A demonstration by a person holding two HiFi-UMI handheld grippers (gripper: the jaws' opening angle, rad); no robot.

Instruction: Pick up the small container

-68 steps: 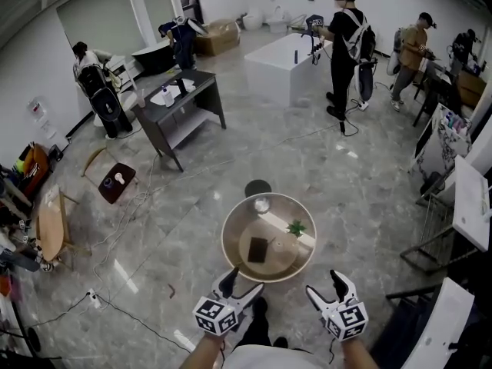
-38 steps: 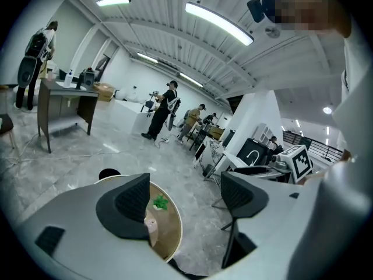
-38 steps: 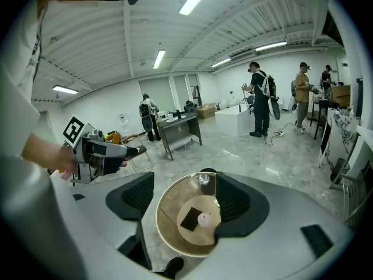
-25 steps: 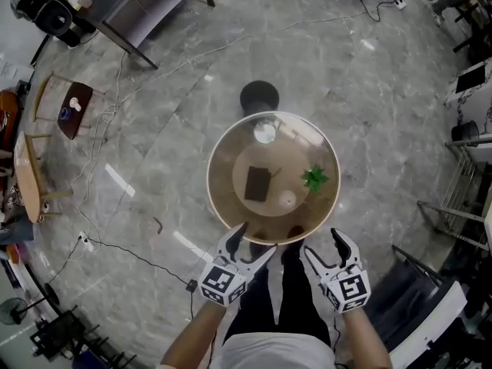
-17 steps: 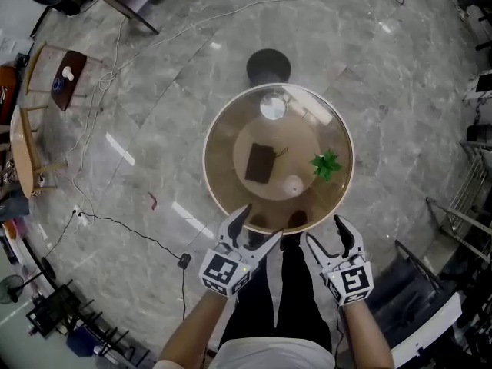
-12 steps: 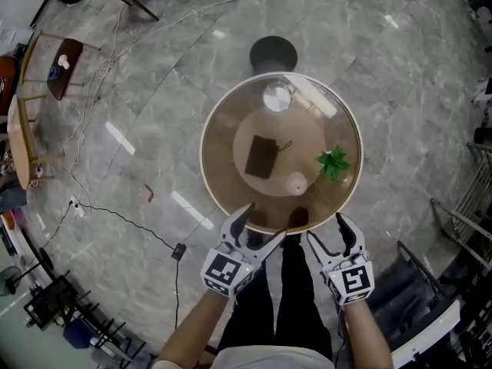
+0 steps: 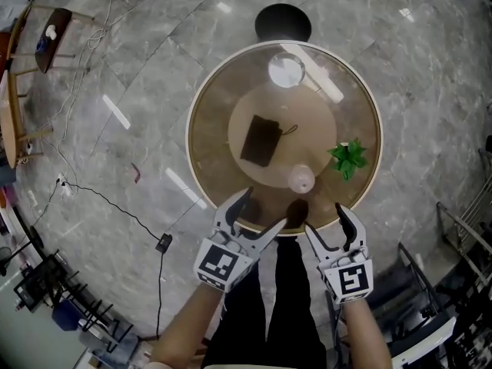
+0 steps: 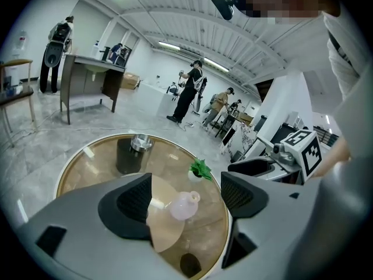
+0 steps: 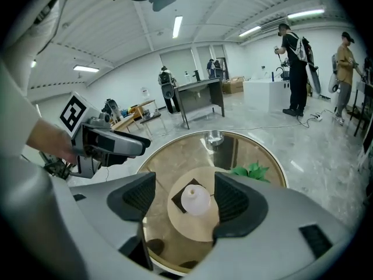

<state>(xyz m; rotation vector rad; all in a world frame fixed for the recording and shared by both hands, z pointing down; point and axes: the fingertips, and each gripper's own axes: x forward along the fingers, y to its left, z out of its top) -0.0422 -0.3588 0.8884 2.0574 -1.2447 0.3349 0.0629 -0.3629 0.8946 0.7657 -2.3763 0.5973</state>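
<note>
L gripper (image 7: 264,210) and R gripper (image 7: 324,220) had closed in to near rim of round glass-topped table (image 7: 201,91) vs a sec before; both jaws wide apart, empty; small pale-pink round-bodied container (image 7: 301,180) stood just beyond on table, untouched; dark rectangular pad (image 7: 260,141) farther; reach still pending.

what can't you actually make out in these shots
- Dark flat item: too small to identify in head view; in left gripper view a jaw of the left gripper hides it.
- Small container: contents, too small in every view.
- Green plant: pot hidden behind the right gripper in right gripper view.
</note>
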